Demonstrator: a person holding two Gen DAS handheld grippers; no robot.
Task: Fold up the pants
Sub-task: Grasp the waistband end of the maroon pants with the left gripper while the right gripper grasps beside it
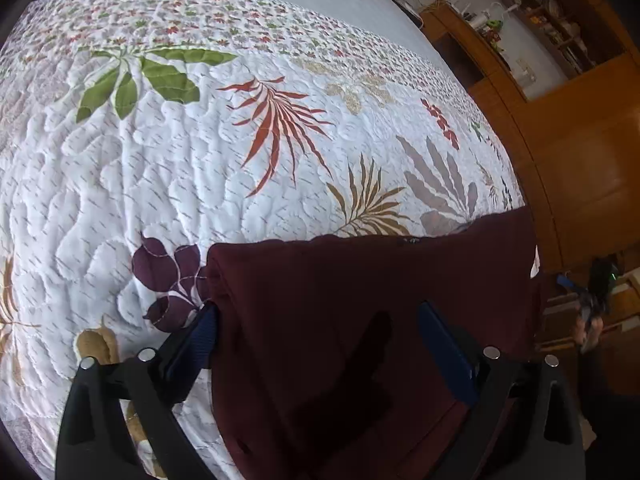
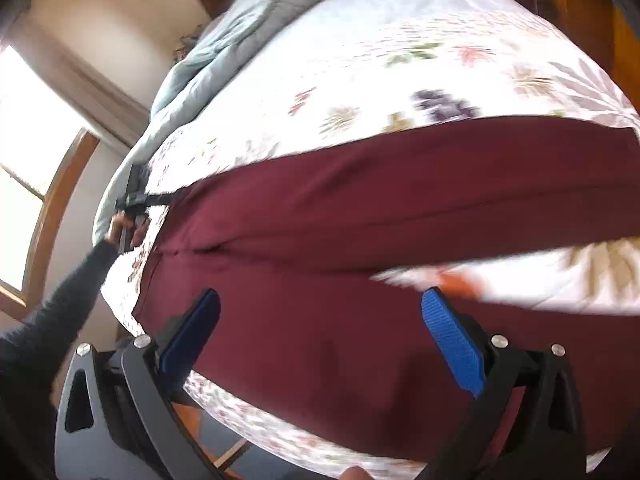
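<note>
Pants (image 2: 360,216), maroon, lie flat on the quilt (image 2: 360,60), long axis running from 8 toward 3 o'clock in the right wrist view. Right gripper (image 2: 320,300) spread above them; left gripper (image 1: 318,312) spread over the fabric edge. Wooden shelves (image 1: 560,40) stand beyond.

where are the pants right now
The maroon pants lie spread on the leaf-print quilt at the bed's near edge, between the open fingers of both the left gripper and right gripper.
</note>
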